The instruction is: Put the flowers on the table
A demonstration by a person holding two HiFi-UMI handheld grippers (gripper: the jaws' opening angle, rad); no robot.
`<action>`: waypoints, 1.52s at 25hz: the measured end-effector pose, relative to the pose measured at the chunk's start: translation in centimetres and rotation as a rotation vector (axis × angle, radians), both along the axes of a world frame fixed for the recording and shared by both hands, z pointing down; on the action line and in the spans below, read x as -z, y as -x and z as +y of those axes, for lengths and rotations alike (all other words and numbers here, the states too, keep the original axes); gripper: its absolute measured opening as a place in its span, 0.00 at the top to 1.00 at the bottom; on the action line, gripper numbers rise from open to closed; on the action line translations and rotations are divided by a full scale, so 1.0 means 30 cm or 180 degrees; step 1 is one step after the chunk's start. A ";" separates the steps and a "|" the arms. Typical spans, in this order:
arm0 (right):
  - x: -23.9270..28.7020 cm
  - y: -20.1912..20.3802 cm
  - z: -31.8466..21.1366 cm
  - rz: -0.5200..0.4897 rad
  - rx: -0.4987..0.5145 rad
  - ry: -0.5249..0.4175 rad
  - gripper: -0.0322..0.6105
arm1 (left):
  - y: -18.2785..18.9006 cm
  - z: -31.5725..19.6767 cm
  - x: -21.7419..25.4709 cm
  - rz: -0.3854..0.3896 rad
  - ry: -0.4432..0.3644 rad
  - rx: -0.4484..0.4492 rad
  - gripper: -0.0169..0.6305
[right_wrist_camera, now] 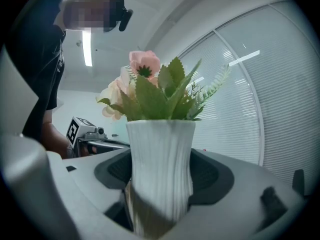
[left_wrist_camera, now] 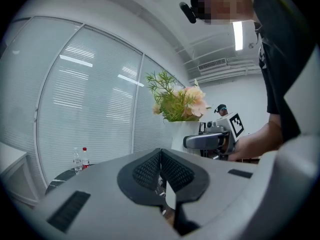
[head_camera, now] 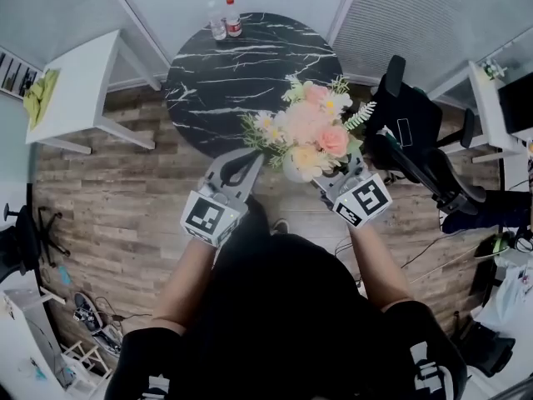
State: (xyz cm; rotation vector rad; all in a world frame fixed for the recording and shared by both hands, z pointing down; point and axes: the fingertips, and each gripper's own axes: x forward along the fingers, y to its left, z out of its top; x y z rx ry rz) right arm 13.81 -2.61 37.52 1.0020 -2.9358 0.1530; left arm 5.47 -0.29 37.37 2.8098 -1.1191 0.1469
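- Wood plank floor [head_camera: 125, 198]: fills the left and lower middle of the head view.
- Round black marble tabletop [head_camera: 241, 73]: upper centre of the head view, bare but for the bottles at its far edge.
- Black chair [head_camera: 416, 140]: right of the tabletop, close beside the flowers.
- White side table [head_camera: 79, 77]: upper left, apart from the tabletop.
- Flowers [head_camera: 310, 127]: a pink, cream and green bunch in a ribbed white vase [right_wrist_camera: 160, 159], held upright. In the head view they show just right of centre, over the near right rim of the tabletop. The base of the vase is hidden.
- Right gripper [head_camera: 319, 176]: its fingers are clamped on either side of the vase body, and the leaves rise above them in the right gripper view.
- Left gripper [head_camera: 246, 158]: just left of the flowers, at the near edge of the tabletop, with its fingers pressed together and nothing between them.
- Two bottles [head_camera: 225, 19]: upright side by side at the top of the head view, one clear and one with a red label.
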 end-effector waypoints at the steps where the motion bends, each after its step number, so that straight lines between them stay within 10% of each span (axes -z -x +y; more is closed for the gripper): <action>1: 0.002 0.013 -0.028 0.0009 -0.0017 -0.0011 0.42 | 0.013 -0.028 -0.001 0.0011 -0.0012 -0.0017 0.95; 38: -0.064 0.283 -0.733 -0.0025 -0.0814 -0.0042 0.42 | 0.303 -0.780 -0.061 0.0090 0.0006 -0.0530 0.95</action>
